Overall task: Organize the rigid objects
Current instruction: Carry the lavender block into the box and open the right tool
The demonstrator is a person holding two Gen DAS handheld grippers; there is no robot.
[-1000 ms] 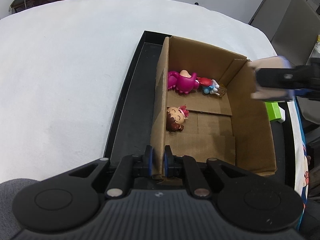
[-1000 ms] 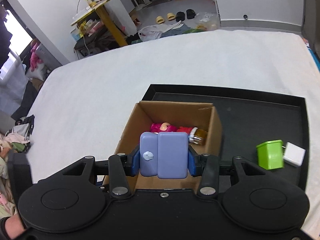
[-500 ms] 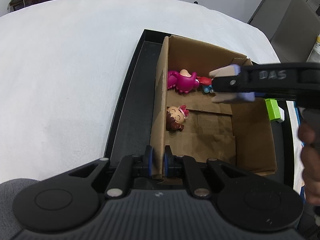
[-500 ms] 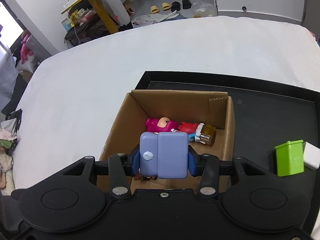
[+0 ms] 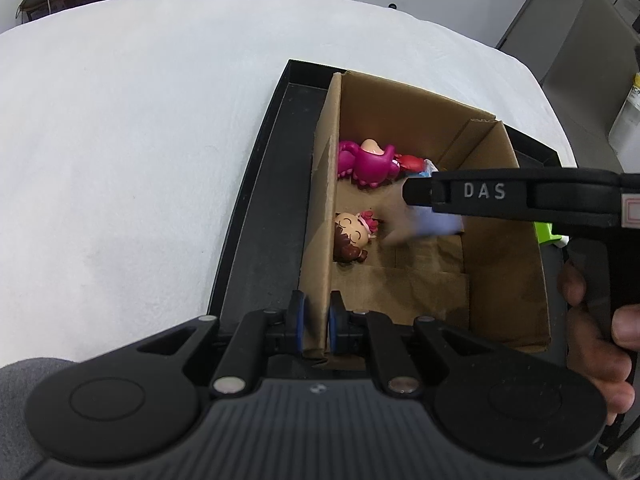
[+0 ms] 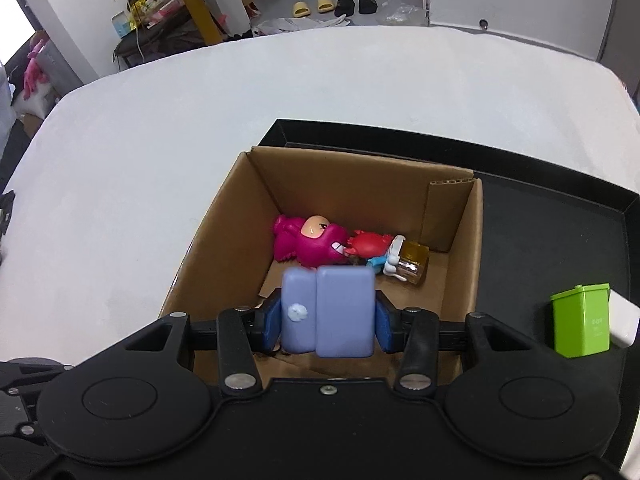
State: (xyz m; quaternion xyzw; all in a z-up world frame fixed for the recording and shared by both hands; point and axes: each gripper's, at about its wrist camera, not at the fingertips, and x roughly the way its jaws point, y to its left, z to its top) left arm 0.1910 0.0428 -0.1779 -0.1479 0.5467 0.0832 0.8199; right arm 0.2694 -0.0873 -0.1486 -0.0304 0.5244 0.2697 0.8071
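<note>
A cardboard box (image 5: pixel 504 240) stands in a black tray (image 5: pixel 264 216) on the white table. My left gripper (image 5: pixel 316 320) is shut on the box's left wall (image 5: pixel 324 220). My right gripper (image 6: pixel 329 316) hangs over the box (image 6: pixel 224 248), shut on a lilac block (image 6: pixel 332 312) whose edges look blurred. From the left wrist view, the right gripper (image 5: pixel 420 192) reaches in from the right, the lilac block (image 5: pixel 432 224) a smear under it. Inside lie a pink dinosaur toy (image 6: pixel 308 242), a red crab (image 6: pixel 366 244), a small jar (image 6: pixel 414 266) and a doll head (image 5: pixel 352 232).
A green toy bin (image 6: pixel 582 320) and a white block (image 6: pixel 622 320) stand on the tray (image 6: pixel 540 240) right of the box. A person's hand (image 5: pixel 592 340) grips the right tool's handle. White tabletop spreads left and beyond; shoes and furniture lie far behind.
The right gripper has come down and leftward over the box with the lilac block. The block now looks blurred. The left gripper has stayed on the box wall.
</note>
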